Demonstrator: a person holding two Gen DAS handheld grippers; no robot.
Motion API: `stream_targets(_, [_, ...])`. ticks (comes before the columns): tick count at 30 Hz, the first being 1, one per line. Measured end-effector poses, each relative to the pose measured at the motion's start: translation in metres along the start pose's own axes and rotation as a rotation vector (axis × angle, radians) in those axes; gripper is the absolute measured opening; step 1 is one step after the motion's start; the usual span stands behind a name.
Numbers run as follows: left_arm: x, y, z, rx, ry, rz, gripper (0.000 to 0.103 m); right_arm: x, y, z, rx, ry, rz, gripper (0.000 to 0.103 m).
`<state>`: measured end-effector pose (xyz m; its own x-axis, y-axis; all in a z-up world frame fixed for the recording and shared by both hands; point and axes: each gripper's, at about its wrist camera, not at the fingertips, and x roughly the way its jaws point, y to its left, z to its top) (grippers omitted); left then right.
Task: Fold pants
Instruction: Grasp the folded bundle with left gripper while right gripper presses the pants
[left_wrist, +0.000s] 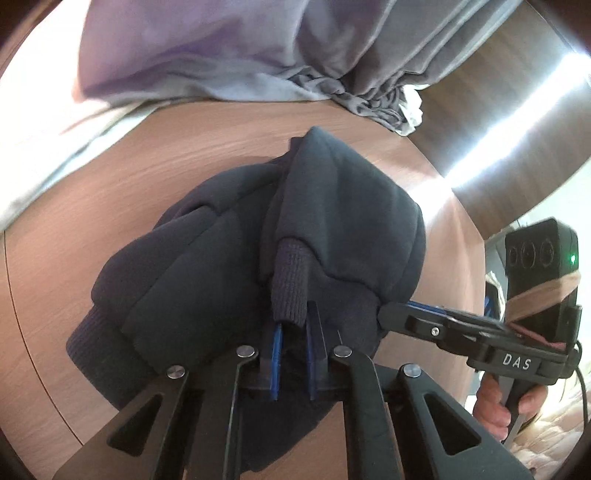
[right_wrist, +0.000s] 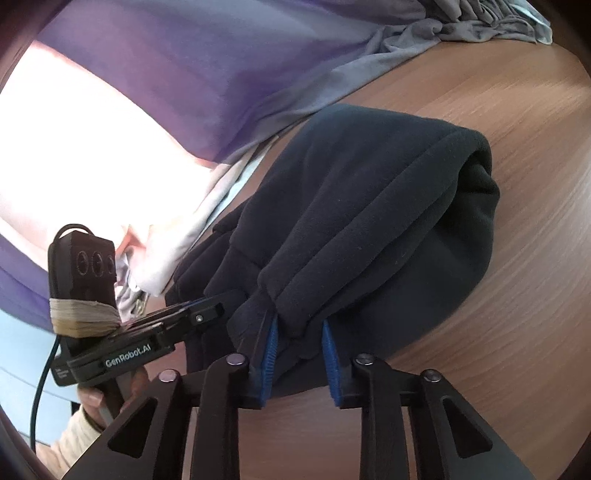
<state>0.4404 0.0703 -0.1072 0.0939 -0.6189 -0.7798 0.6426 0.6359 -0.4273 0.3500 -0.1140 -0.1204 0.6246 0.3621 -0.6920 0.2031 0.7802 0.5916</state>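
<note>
Our left gripper (left_wrist: 293, 332) pinches the pants (left_wrist: 229, 266) cuff; the right gripper (right_wrist: 299, 345) squeezes a thick bunch — probably firmly. Pants sit on the worktop (right_wrist: 517, 184) — we lift both together, evenly.

Dark navy fleece pants (right_wrist: 369, 221) with ribbed cuffs lie on the wood-grain brown worktop (right_wrist: 517, 258); purple-grey draped cloth (right_wrist: 166, 74) behind.

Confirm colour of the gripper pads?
Blue, ribbed pads; clearest in the right wrist view, either side of the dark pants.
</note>
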Motion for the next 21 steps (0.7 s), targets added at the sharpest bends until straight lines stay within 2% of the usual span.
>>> stream_targets(5, [-0.028, -0.010, 0.009, 0.037, -0.050, 0.006, 0.012, -0.021, 0.012, 0.000, -0.039, -0.047, 0.012, 0.020])
stream_targets(10, [-0.068, -0.027, 0.016, 0.142, -0.105, 0.097, 0.012, -0.045, 0.033, 0.001, -0.068, -0.087, 0.076, 0.020])
stream_targets(14, [-0.093, -0.026, 0.018, 0.172, -0.115, 0.166, 0.012, -0.047, 0.054, -0.005, -0.084, -0.080, 0.138, 0.020])
stream_targets(17, [-0.100, -0.016, 0.015, 0.171, -0.100, 0.222, 0.012, -0.040, 0.069, -0.012, -0.120, -0.055, 0.174, 0.020])
stream_targets(21, [-0.089, 0.016, 0.009, 0.110, -0.026, 0.266, 0.012, -0.013, 0.083, -0.024, -0.147, 0.026, 0.193, 0.018])
